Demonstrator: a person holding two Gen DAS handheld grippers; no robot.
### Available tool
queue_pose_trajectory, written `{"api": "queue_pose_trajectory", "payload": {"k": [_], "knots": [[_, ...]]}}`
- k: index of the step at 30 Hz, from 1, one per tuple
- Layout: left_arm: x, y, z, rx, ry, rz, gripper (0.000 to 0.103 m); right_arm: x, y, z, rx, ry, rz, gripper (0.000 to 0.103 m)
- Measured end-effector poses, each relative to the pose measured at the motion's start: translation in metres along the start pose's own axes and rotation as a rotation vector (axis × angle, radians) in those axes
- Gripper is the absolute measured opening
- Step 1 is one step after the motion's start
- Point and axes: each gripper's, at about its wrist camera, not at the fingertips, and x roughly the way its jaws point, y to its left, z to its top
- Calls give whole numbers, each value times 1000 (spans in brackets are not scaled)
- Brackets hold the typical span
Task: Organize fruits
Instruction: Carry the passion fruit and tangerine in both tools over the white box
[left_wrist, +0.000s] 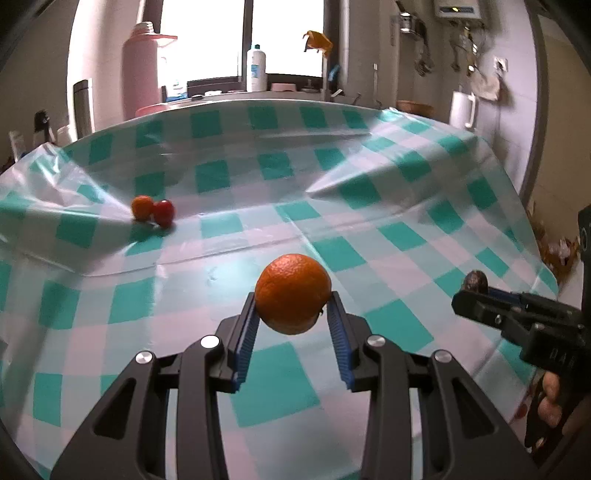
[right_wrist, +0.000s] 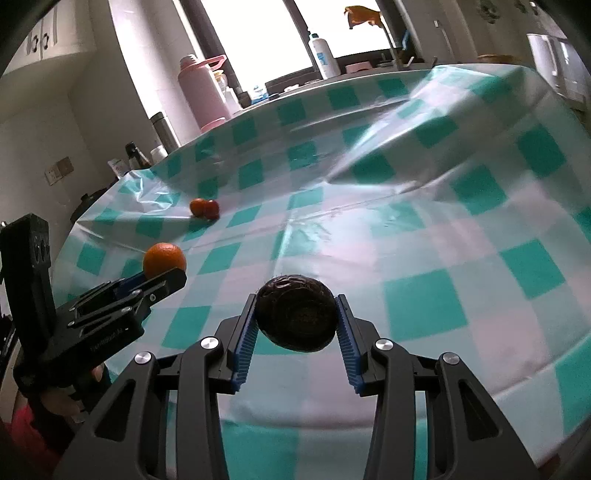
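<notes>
My left gripper (left_wrist: 293, 306) is shut on an orange (left_wrist: 293, 292), held above the checked tablecloth (left_wrist: 221, 258); its blue pads press both sides. In the right wrist view that same orange (right_wrist: 164, 259) shows at the left, in the left gripper (right_wrist: 162, 277). My right gripper (right_wrist: 297, 314) is shut on a dark, wrinkled round fruit (right_wrist: 296, 317), also off the cloth. From the left wrist view the dark fruit (left_wrist: 475, 281) peeks past the right gripper (left_wrist: 471, 293) at the right. A small orange (left_wrist: 142, 207) and a red fruit (left_wrist: 163, 213) touch each other far left on the cloth.
Behind the table a pink flask (left_wrist: 142, 70), a white bottle (left_wrist: 256, 68) and a steel thermos (left_wrist: 83, 107) stand by the window. A white jug (left_wrist: 461, 110) is at the back right. The cloth has raised folds (left_wrist: 351, 177). A person's hand (left_wrist: 550, 398) holds the right gripper's handle.
</notes>
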Motion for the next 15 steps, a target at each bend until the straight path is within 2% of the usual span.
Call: {"api": "queue_pose_trajectory", "payload": {"k": [15], "knots": [[0,-63,-16,161,46,-50,38,-30,-48,-25,70,-30,-27,41]]}}
